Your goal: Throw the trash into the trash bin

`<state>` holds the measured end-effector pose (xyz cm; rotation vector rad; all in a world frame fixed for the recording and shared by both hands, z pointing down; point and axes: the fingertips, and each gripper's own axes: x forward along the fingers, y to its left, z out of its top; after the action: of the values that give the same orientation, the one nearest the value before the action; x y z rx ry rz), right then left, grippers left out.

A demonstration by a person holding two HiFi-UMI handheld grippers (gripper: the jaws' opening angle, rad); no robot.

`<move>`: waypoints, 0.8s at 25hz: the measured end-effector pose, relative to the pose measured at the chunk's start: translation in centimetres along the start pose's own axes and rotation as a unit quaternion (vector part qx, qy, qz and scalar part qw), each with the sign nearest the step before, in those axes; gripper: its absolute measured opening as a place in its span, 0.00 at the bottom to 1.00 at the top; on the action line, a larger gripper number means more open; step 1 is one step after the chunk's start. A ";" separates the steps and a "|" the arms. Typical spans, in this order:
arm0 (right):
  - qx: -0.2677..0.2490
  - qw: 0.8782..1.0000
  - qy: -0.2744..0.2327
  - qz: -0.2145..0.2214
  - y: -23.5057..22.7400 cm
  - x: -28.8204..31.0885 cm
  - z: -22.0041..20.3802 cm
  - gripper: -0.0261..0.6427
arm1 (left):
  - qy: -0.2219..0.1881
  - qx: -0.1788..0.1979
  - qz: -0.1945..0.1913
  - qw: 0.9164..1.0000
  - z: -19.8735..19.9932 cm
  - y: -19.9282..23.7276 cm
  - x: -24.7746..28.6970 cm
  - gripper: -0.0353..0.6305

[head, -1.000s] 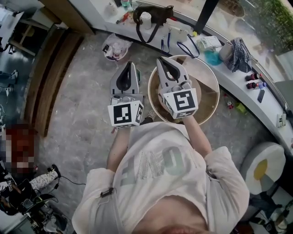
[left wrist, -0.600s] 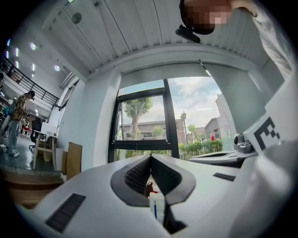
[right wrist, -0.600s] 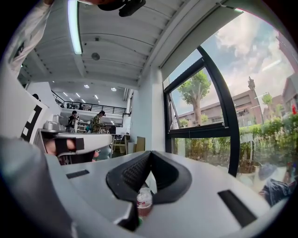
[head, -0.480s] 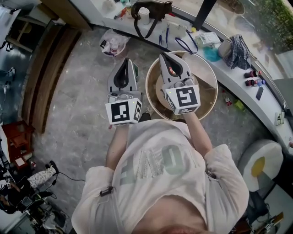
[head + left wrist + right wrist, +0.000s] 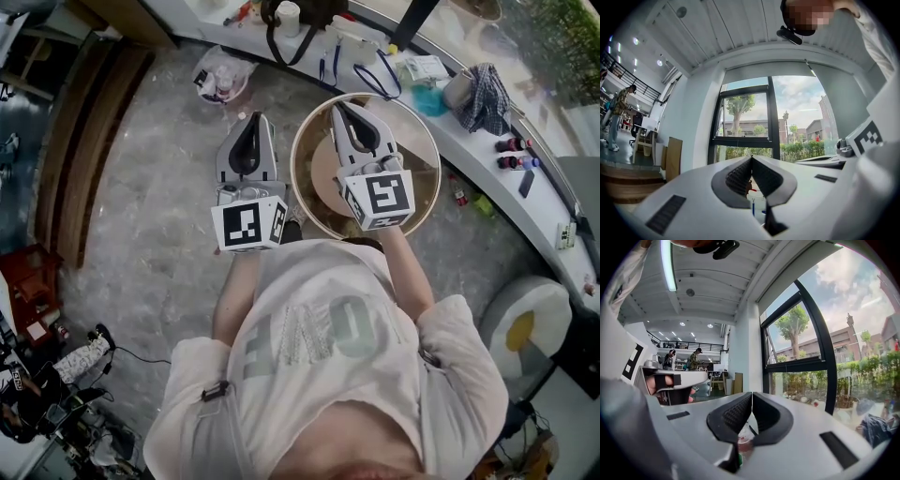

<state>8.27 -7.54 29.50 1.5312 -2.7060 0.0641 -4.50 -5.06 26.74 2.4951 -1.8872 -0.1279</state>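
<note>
No trash shows between either pair of jaws. The round tan-rimmed trash bin [image 5: 420, 169] stands on the floor under my right gripper [image 5: 339, 111], whose jaws are pressed together. The jaws of my left gripper [image 5: 251, 119], alongside, are too. Advised: centre over the bin, clear of its rim, before spreading.
</note>
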 end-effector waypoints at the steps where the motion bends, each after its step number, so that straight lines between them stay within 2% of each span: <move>1: 0.000 1.000 0.005 -0.008 -0.6 0.0 -0.4 0.06 | 0.004 -0.002 -0.003 1.000 -0.3 0.0 0.3 0.07; 4: 0.001 0.999 0.037 -0.032 -2.5 0.4 -3.0 0.06 | 0.022 -0.008 -0.014 1.000 -1.9 -0.2 1.1 0.07; 6: -0.007 0.997 0.072 -0.030 -3.6 0.8 -6.0 0.08 | 0.043 -0.013 -0.023 0.999 -3.5 -0.4 1.7 0.07; 7: -0.012 0.995 0.097 -0.023 -4.1 1.2 -8.1 0.20 | 0.056 -0.016 -0.026 0.998 -4.5 -0.4 2.0 0.07; 8: -0.019 0.992 0.127 -0.012 -4.7 1.6 -10.6 0.43 | 0.069 -0.020 -0.028 0.997 -5.6 -0.5 2.3 0.07; 11: -0.075 0.970 0.227 0.037 -6.6 3.0 -19.6 0.47 | 0.103 -0.033 -0.025 0.994 -10.2 -0.1 3.5 0.07; 14: -0.124 0.936 0.309 0.111 -8.0 4.5 -28.8 0.47 | 0.112 -0.012 -0.018 0.993 -15.5 1.0 5.2 0.07; 16: -0.148 0.908 0.353 0.171 -8.0 4.3 -33.7 0.47 | 0.121 -0.005 0.000 0.993 -18.4 0.9 5.4 0.07; 18: -0.178 0.870 0.396 0.234 -7.6 3.4 -38.7 0.48 | 0.139 -0.020 0.017 0.990 -21.4 0.7 4.9 0.07; 20: -0.218 0.824 0.436 0.290 -7.4 2.9 -43.6 0.48 | 0.155 -0.034 0.025 0.987 -24.3 0.9 4.7 0.07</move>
<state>13.45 -11.56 73.35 0.3402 -2.0784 0.1124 -2.33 -10.78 50.77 2.2640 -1.7834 0.1818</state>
